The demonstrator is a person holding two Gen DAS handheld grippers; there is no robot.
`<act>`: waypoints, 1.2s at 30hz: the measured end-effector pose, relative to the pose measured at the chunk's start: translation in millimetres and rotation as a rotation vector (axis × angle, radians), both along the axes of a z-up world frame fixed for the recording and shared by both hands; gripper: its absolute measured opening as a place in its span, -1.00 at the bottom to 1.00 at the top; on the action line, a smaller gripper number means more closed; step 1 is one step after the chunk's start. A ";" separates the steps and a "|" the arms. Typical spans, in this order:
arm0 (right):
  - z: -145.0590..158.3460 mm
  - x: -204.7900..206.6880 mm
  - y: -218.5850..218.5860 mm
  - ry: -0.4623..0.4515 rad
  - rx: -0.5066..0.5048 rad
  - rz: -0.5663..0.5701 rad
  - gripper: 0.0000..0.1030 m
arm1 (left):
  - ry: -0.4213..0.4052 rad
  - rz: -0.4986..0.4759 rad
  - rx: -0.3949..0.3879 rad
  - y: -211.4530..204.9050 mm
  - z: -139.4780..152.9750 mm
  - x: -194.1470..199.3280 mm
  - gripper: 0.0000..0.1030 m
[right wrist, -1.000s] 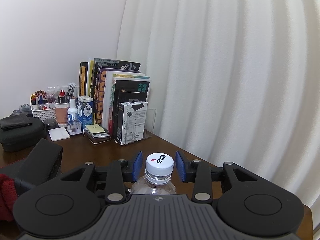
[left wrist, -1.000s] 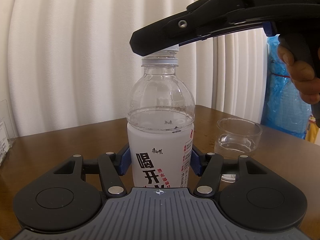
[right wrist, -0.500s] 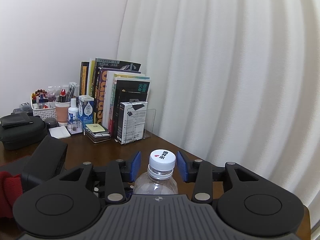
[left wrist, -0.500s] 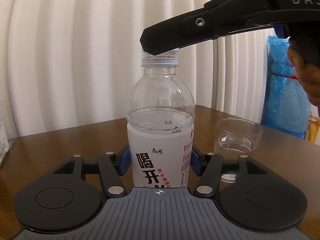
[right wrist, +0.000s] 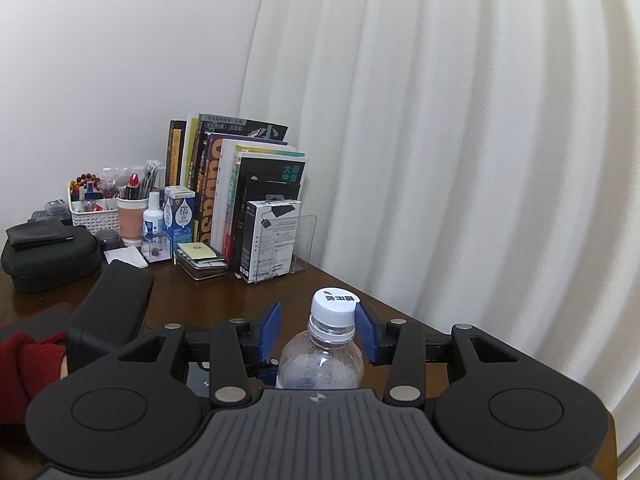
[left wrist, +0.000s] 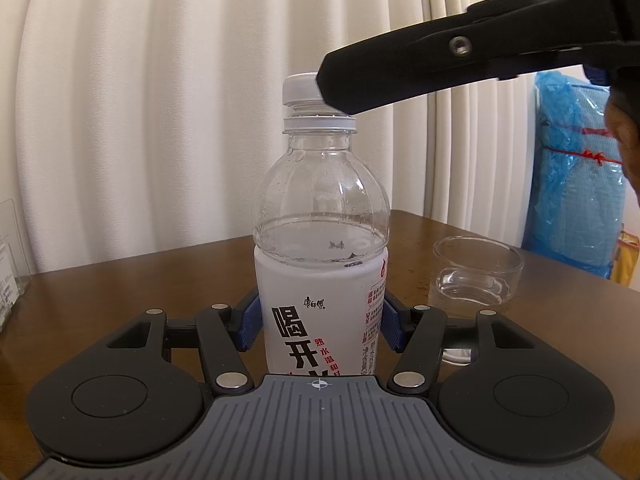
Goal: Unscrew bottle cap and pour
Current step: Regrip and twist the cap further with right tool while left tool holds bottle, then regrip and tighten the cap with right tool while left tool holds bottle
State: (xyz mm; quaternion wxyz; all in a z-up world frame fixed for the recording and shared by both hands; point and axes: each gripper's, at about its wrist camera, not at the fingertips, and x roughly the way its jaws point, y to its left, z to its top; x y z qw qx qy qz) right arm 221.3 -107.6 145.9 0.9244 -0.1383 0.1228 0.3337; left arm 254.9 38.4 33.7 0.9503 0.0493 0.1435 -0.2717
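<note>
Bottle (left wrist: 320, 248): clear plastic, upright on the brown worktop (left wrist: 140, 280), white label with black and red characters, water up to about the label's top edge. Left tool (left wrist: 320, 322) clamped on the labelled body. Cap (right wrist: 334, 307): white, printed top, seated on the neck. Right tool (right wrist: 318, 330) stands apart around the cap, its jaws having just been opening. Glass cup (left wrist: 478, 276): clear, near the bottle, a little water inside.

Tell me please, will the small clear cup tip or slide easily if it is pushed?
The clear cup is squat and wide, so tipping seems unlikely. It holds only a little water, so it is probably light and may slide on the smooth wooden table. If glass, it is fragile.
</note>
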 end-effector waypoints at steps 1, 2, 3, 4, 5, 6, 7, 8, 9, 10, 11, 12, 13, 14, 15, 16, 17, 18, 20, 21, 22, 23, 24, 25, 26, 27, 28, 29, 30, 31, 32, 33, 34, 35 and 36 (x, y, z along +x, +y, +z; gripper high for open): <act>0.9 0.4 -0.3 -0.005 0.002 -0.004 -0.08 | 0.000 -0.001 0.000 0.9 -0.6 0.3 0.14; 1.6 1.4 -0.5 -0.008 0.004 -0.008 -0.02 | -0.001 -0.002 0.000 1.0 -0.4 0.2 0.14; 2.1 2.8 -0.7 -0.009 0.008 -0.011 -0.02 | -0.001 -0.002 0.001 1.1 -0.3 0.1 0.14; 2.5 5.1 -0.3 -0.008 0.010 -0.015 -0.02 | -0.001 -0.002 0.000 1.7 -0.6 0.3 0.14; 2.2 7.3 0.3 -0.005 0.011 -0.017 -0.02 | -0.001 -0.002 0.000 2.0 -0.4 0.4 0.14; 1.7 9.0 0.9 -0.002 0.011 -0.017 -0.02 | 0.000 -0.003 -0.001 2.3 -0.2 0.5 0.14; 0.8 10.6 1.8 0.003 0.009 -0.016 -0.02 | 0.000 -0.003 -0.001 2.8 -0.4 0.7 0.14; -0.5 11.6 2.7 0.008 0.008 -0.015 -0.02 | -0.001 -0.002 -0.001 2.7 -0.1 0.5 0.14; -1.2 11.7 3.0 0.010 0.007 -0.014 -0.02 | -0.001 -0.002 -0.001 3.8 -0.5 0.8 0.14; -1.8 10.9 2.8 0.011 0.008 -0.012 -0.02 | -0.001 -0.002 -0.001 3.9 -0.3 1.1 0.14; -2.5 9.6 2.6 0.013 0.009 -0.010 -0.02 | 0.000 -0.002 -0.001 3.7 0.1 1.4 0.14; -2.8 8.5 2.4 0.014 0.010 -0.008 -0.02 | 0.001 -0.002 -0.002 3.6 0.5 1.8 0.14; -2.8 6.8 2.1 0.013 0.009 -0.007 -0.02 | 0.002 -0.003 -0.002 3.8 0.4 1.7 0.14; -2.8 4.7 1.8 0.012 0.009 -0.006 -0.02 | 0.000 -0.004 -0.001 3.7 -0.2 0.2 0.14; -2.6 3.3 1.5 0.012 0.008 -0.004 -0.02 | -0.001 -0.004 0.000 3.6 -0.8 -1.4 0.14; -2.3 1.7 1.2 0.011 0.006 -0.002 -0.02 | -0.001 -0.004 0.001 4.3 -0.9 -1.8 0.14; -2.0 -0.2 1.0 0.011 0.003 0.001 -0.02 | -0.001 -0.004 0.001 4.9 -1.0 -2.1 0.14; -1.8 -1.4 1.0 0.010 0.001 0.003 -0.02 | -0.002 -0.004 0.002 5.3 -1.0 -2.2 0.14; -0.5 -4.0 1.0 0.002 -0.001 0.005 -0.02 | -0.003 -0.004 0.003 6.1 -1.1 -2.5 0.14; 0.0 -4.6 1.0 -0.003 -0.002 0.004 -0.02 | -0.003 -0.005 0.004 6.5 -1.2 -2.7 0.14; 1.0 -3.6 0.7 -0.008 0.002 -0.003 -0.02 | -0.003 -0.005 0.004 6.4 -0.8 -2.8 0.14; 1.8 -1.4 0.5 -0.008 0.006 -0.009 -0.01 | -0.003 -0.005 0.005 5.0 -0.3 -2.4 0.14; 2.4 1.1 0.5 -0.004 0.010 -0.014 -0.01 | -0.002 -0.006 0.004 5.1 -0.6 -3.0 0.14; 2.4 4.9 1.0 0.002 0.013 -0.020 0.00 | -0.002 -0.006 0.004 4.7 0.1 -2.7 0.14; 1.7 8.6 2.1 0.008 0.012 -0.025 0.00 | -0.002 -0.007 0.004 4.6 0.4 -2.7 0.14; 0.9 10.8 3.0 0.011 0.010 -0.027 0.00 | -0.003 -0.007 0.005 4.5 0.7 -2.7 0.14; -0.3 12.0 3.7 0.015 0.010 -0.027 0.00 | -0.003 -0.007 0.004 4.9 0.8 -2.8 0.14; -1.5 13.0 4.4 0.020 0.011 -0.026 0.00 | -0.002 -0.008 0.004 4.6 1.2 -2.4 0.14; -2.2 12.3 4.5 0.021 0.013 -0.024 0.00 | -0.001 -0.008 0.002 5.1 1.5 -2.3 0.14; -2.4 10.7 4.3 0.021 0.015 -0.020 0.00 | -0.001 -0.008 0.001 5.6 1.7 -2.3 0.14; -2.6 8.4 4.3 0.018 0.015 -0.018 0.01 | -0.001 -0.008 0.002 5.1 1.7 -1.9 0.14; -2.5 6.8 4.3 0.016 0.013 -0.017 0.01 | -0.001 -0.008 0.002 4.6 1.7 -1.5 0.14; -2.3 4.8 4.0 0.014 0.012 -0.016 0.02 | 0.000 -0.007 0.002 4.0 1.8 -1.1 0.14; -1.9 2.4 3.4 0.013 0.012 -0.014 0.03 | 0.000 -0.007 0.003 3.3 2.0 -0.8 0.14; -1.6 1.0 3.3 0.013 0.012 -0.012 0.03 | 0.000 -0.007 0.003 2.7 2.2 -0.7 0.14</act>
